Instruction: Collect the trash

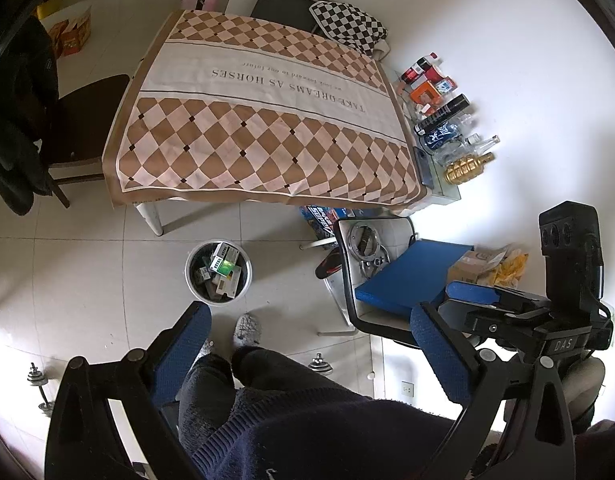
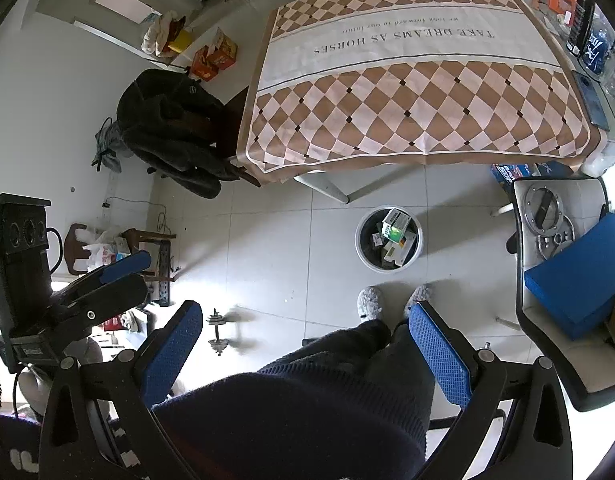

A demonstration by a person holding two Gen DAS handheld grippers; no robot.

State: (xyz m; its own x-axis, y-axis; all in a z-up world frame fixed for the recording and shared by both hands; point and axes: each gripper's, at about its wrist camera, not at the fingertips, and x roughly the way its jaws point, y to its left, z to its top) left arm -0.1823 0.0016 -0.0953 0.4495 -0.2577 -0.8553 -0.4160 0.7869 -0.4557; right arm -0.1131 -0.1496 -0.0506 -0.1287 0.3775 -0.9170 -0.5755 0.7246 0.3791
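Note:
A round white trash bin stands on the tiled floor in front of the table, filled with several small boxes and cartons. My left gripper hangs open high above the floor, just behind the bin, with nothing between its blue pads. My right gripper is open too and holds nothing, with the bin ahead of it and slightly to the right. Both point down at the person's legs and grey slippers. The checkered tablecloth has nothing lying on it.
Bottles, cans and boxes line the table's right edge by the wall. A chair with a blue cushion and metal rings stands right of the bin. A dark jacket hangs over a chair at left. A dumbbell lies on the floor.

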